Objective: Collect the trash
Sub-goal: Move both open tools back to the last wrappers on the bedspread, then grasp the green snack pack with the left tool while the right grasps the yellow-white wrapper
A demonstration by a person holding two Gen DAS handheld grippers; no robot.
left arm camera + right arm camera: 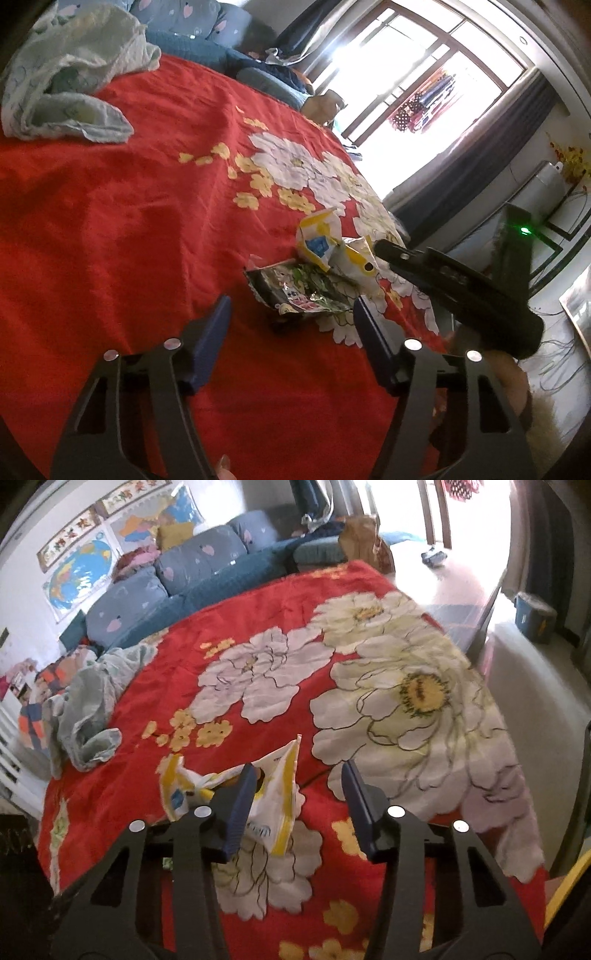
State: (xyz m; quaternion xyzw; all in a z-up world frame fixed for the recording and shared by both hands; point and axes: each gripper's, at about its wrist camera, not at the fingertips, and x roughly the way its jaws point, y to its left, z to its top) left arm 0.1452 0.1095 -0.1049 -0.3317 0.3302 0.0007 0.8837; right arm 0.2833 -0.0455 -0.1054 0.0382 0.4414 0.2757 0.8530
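Note:
A crumpled white and yellow wrapper (pixel 332 247) lies on the red flowered bedspread (pixel 129 221), touching a shiny foil snack wrapper (pixel 303 291). My left gripper (pixel 291 306) is open and empty, its jaws spread just short of the foil wrapper. My right gripper (pixel 384 247) shows in the left wrist view as a black tool reaching the yellow wrapper from the right. In the right wrist view my right gripper (pixel 299 775) is open, with the white and yellow wrapper (pixel 273 805) lying between and behind its left finger (pixel 240 805). The foil wrapper is hidden there.
A pale green cloth (pixel 70 74) (pixel 88 709) lies bunched at the far side of the bedspread. A blue sofa with cushions (pixel 184 568) stands behind the bed. A bright window (pixel 417 74) and floor lie to the right, past the bed edge.

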